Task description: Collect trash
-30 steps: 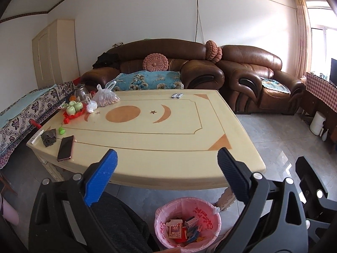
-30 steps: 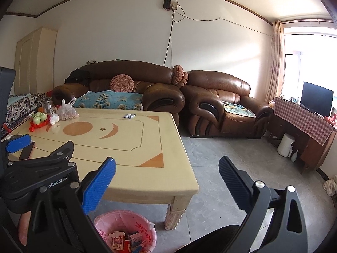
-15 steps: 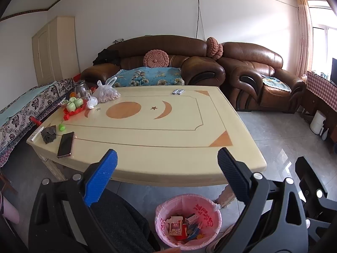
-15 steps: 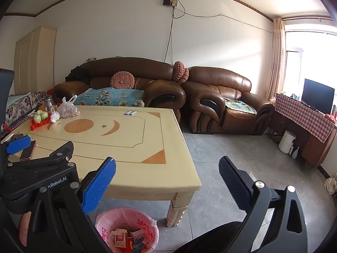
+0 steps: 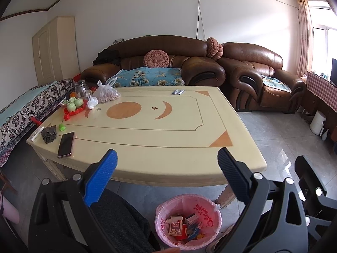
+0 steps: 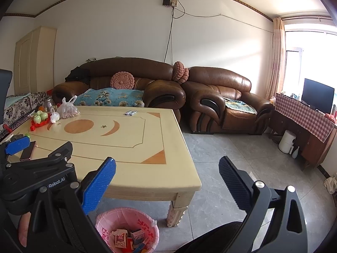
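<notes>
Both tools gape empty: left tool, right tool, above pink trash bin beside worktop.

Brown leather sofas line a white wall on grey tile; the bright window looks overexposed.

My left gripper and right gripper both have fingers spread, nothing between them. Near and middle of the surface lie bare; phone, dark wad and red tray crowd its left edge. The bin mouth on the floor is unobstructed from above, beside the table leg.
</notes>
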### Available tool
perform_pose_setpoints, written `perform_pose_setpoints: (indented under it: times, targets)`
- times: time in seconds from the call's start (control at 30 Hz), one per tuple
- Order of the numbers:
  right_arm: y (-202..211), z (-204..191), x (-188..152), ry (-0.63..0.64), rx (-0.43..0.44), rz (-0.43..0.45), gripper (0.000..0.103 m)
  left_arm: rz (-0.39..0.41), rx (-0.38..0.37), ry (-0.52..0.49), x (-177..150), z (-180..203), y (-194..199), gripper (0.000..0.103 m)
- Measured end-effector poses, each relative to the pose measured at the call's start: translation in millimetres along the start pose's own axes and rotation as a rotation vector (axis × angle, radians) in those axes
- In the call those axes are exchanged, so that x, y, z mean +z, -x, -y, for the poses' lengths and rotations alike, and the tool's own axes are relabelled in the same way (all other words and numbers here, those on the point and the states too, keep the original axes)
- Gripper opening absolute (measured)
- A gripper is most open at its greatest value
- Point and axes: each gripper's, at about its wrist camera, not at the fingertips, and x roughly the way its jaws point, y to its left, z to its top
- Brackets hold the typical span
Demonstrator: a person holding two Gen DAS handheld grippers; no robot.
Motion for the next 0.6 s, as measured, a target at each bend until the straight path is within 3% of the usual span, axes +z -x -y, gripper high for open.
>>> perform_pose_setpoints:
  times: [0.6]
  targets:
    - [0.2,-6.7,-0.6,0.002,-0.001,0.008,0.096,-0.011,-0.014,0.013,0.9,-3.6,-0.2,0.096]
